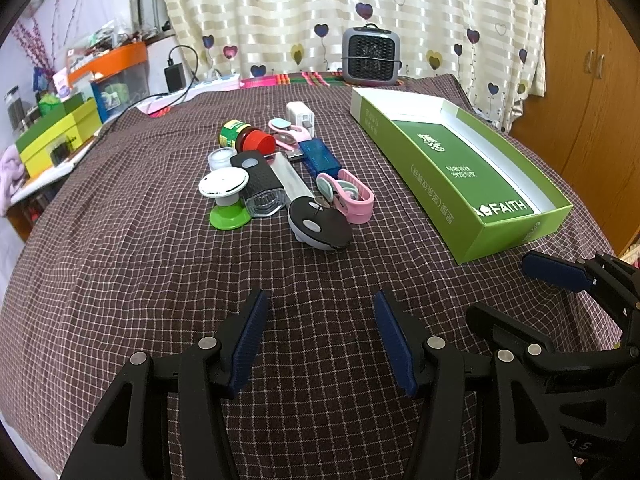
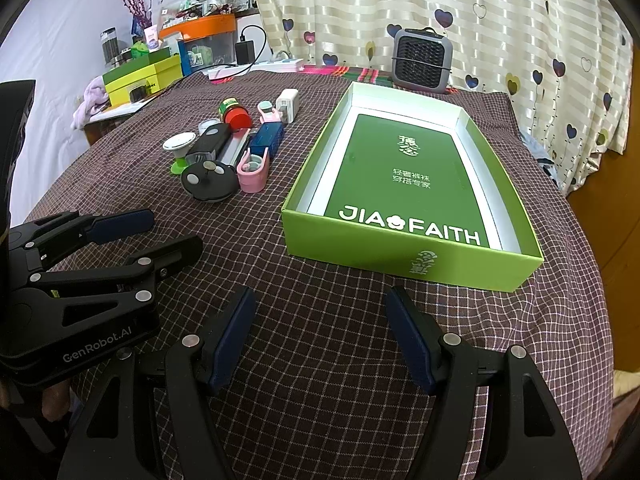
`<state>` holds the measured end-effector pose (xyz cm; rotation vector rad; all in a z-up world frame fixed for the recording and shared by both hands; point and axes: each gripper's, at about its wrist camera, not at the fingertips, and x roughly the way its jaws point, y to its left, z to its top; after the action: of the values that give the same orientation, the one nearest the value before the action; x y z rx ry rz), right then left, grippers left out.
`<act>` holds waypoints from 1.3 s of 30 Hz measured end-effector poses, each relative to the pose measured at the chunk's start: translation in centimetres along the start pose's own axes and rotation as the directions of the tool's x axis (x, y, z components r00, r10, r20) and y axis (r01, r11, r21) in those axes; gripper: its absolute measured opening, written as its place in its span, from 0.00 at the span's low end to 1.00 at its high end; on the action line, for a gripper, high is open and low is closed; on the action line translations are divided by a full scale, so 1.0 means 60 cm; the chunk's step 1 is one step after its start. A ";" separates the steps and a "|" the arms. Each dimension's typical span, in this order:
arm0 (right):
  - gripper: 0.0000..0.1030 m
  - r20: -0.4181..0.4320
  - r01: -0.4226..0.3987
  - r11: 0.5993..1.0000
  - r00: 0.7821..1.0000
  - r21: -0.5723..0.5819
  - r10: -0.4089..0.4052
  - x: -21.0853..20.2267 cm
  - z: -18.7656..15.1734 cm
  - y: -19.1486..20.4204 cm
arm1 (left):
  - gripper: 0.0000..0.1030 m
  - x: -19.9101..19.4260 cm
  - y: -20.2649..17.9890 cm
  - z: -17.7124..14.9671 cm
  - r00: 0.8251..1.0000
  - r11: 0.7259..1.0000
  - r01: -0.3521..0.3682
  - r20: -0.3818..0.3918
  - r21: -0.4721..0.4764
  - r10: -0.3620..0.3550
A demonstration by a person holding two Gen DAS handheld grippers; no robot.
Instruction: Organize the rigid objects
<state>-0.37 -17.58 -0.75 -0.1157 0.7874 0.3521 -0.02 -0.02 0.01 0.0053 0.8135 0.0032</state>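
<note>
Lying above the spread, empty jaws of the left gripper [image 1: 320, 344], the pile of small objects [image 1: 280, 176] fills the frame centre, nearer to this hand. The right gripper [image 2: 320, 340], also spread and empty, faces the green box [image 2: 404, 258].

Green box [image 2: 384, 256] with white lettering – brown tablecloth [image 1: 120, 280] checked white – cream striped curtain [image 1: 280, 8], dark hearts

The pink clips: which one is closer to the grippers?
The pink clip beside the round black gadget is closer. The other pink clip lies farther back, by the white plug.
</note>
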 end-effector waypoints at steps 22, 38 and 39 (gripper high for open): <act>0.66 -0.028 -0.020 1.000 0.999 -0.005 0.020 0.011 -0.007 -0.001 | 0.54 0.013 0.003 -0.003 1.000 1.000 0.006 -0.019 0.003 -0.006; 0.66 0.014 -0.078 0.996 0.997 -0.031 0.078 -0.023 0.012 0.018 | 0.52 -0.036 0.021 -0.002 0.999 0.999 0.029 0.023 -0.020 -0.028; 0.66 0.023 -0.087 0.995 0.996 -0.039 0.088 -0.027 0.016 0.021 | 0.52 -0.038 0.024 -0.001 0.999 0.999 0.030 0.028 -0.023 -0.029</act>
<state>-1.24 -16.59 1.12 -0.1122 0.7626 0.4503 -1.64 1.40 1.66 -0.0288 0.7860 -0.0155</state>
